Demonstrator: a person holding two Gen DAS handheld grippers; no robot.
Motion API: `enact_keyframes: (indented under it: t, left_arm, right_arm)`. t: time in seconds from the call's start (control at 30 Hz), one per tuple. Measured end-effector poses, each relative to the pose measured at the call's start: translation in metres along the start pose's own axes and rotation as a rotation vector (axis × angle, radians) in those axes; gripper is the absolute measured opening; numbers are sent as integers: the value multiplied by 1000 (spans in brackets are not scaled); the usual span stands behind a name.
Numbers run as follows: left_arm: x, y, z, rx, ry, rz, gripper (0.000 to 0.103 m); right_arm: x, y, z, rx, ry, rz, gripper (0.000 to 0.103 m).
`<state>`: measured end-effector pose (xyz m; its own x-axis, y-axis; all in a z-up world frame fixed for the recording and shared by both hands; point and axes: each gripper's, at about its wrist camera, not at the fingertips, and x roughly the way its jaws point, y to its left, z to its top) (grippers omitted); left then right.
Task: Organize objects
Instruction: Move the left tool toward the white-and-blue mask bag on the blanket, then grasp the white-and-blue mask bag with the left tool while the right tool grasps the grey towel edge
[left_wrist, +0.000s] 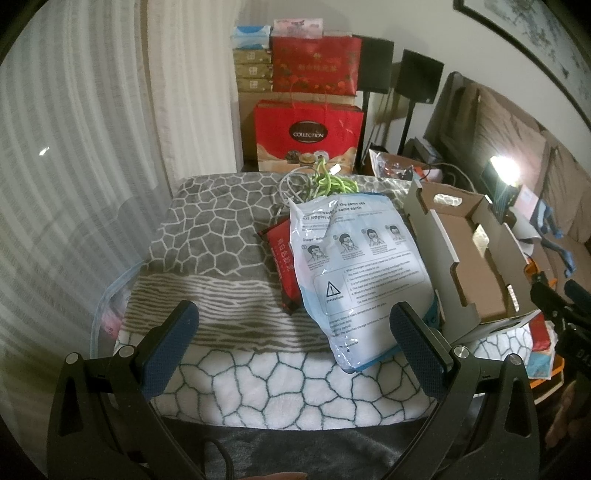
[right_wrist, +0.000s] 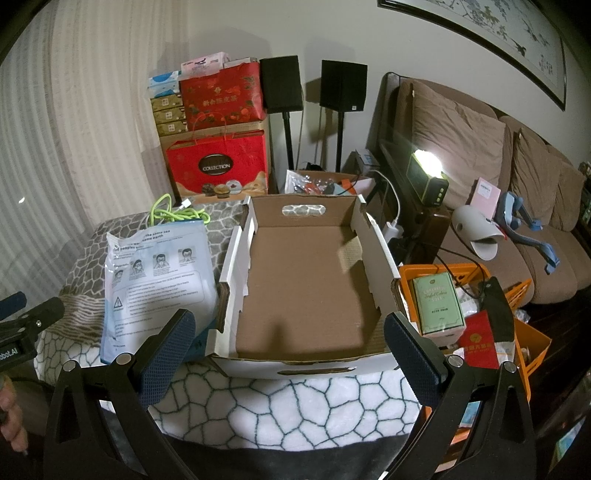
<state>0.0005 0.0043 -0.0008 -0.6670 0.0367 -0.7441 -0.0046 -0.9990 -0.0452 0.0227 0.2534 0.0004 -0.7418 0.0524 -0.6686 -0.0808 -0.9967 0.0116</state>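
Note:
A clear bag of face masks (left_wrist: 354, 266) (right_wrist: 159, 280) lies on the patterned blanket (left_wrist: 221, 229), partly over a red packet (left_wrist: 282, 258). Behind it sits a tangle of green and white cables (left_wrist: 325, 181) (right_wrist: 177, 214). An empty cardboard tray (right_wrist: 306, 288) (left_wrist: 469, 258) stands to the bag's right. My left gripper (left_wrist: 291, 350) hovers open above the blanket's near edge, its right pad over the bag's corner. In front of the tray, my right gripper (right_wrist: 290, 354) is open with nothing between its fingers.
An orange crate (right_wrist: 535, 343) right of the tray holds a green box (right_wrist: 439, 302) and a red booklet (right_wrist: 478, 343). Red gift bags (right_wrist: 218, 166), stacked boxes and two black speakers (right_wrist: 282, 85) stand behind. A sofa (right_wrist: 480, 155) with a lit lamp (right_wrist: 428, 177) is at right. Curtains hang at left.

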Motion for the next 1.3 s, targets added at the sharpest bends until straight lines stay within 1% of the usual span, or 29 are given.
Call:
enact_keyframes:
  t: [0.27, 0.4, 0.5, 0.57, 0.73, 0.97, 1.03, 1.17, 1.23, 1.3]
  left_arm:
    - [2, -2, -1, 0, 3, -4, 103]
    - [16, -6, -3, -3, 21, -37, 103]
    - [26, -5, -2, 0, 38, -42, 103]
    - [31, -1, 0, -13, 47, -54, 103]
    - [47, 7, 2, -54, 91, -88, 103]
    - [71, 10, 2, -86, 159, -181, 102]
    - [77, 9, 1, -84, 177, -186, 95]
    - [85, 6, -3, -85, 201, -204, 90]
    - [89, 5, -4, -84, 215, -222, 82]
    - [92, 5, -6, -89, 228, -232, 76]
  right_arm:
    - [1, -2, 0, 0, 1, 1, 103]
    - [1, -3, 0, 2, 1, -4, 103]
    - [-1, -3, 1, 8, 0, -11, 103]
    - [3, -12, 1, 10, -3, -20, 103]
    - [6, -24, 5, 21, -5, -35, 103]
    - [18, -40, 11, 28, 8, -64, 103]
    - [22, -48, 13, 34, 14, -73, 103]
    - [29, -60, 15, 44, 27, -89, 103]
    - [34, -66, 16, 49, 36, -86, 103]
    - [39, -72, 16, 53, 47, -88, 103]
